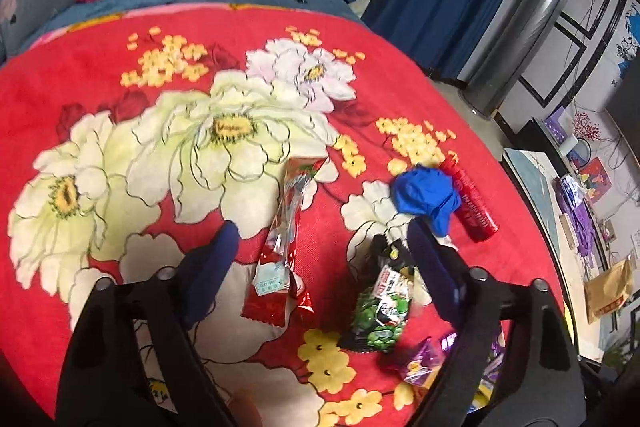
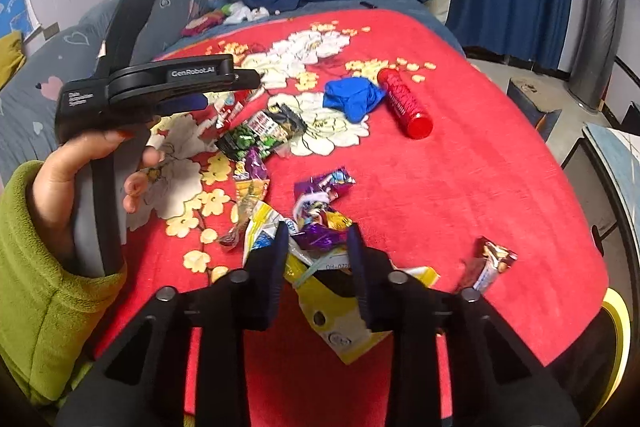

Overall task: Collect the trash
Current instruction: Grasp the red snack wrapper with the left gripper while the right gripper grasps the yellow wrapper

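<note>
On the red floral blanket [image 1: 100,75], my left gripper [image 1: 320,239] stands open just above the trash. A long red snack wrapper [image 1: 284,239] and a green and black packet [image 1: 384,307] lie between its fingers, and neither pad presses on them. In the right wrist view, a hand in a green sleeve holds the left gripper [image 2: 236,93] over the green packet [image 2: 256,135]. My right gripper [image 2: 318,247] is low over a pile of wrappers. Its pads are closed against a crumpled yellow packet [image 2: 340,311], with a purple wrapper [image 2: 320,237] at the fingertips.
A crumpled blue piece [image 2: 352,97] and a red tube [image 2: 404,103] lie farther back on the blanket [image 2: 460,187]. More purple wrappers [image 2: 324,187] and a brown one [image 2: 492,261] are scattered near the front. Blue curtains hang behind; a cluttered low table stands on the right.
</note>
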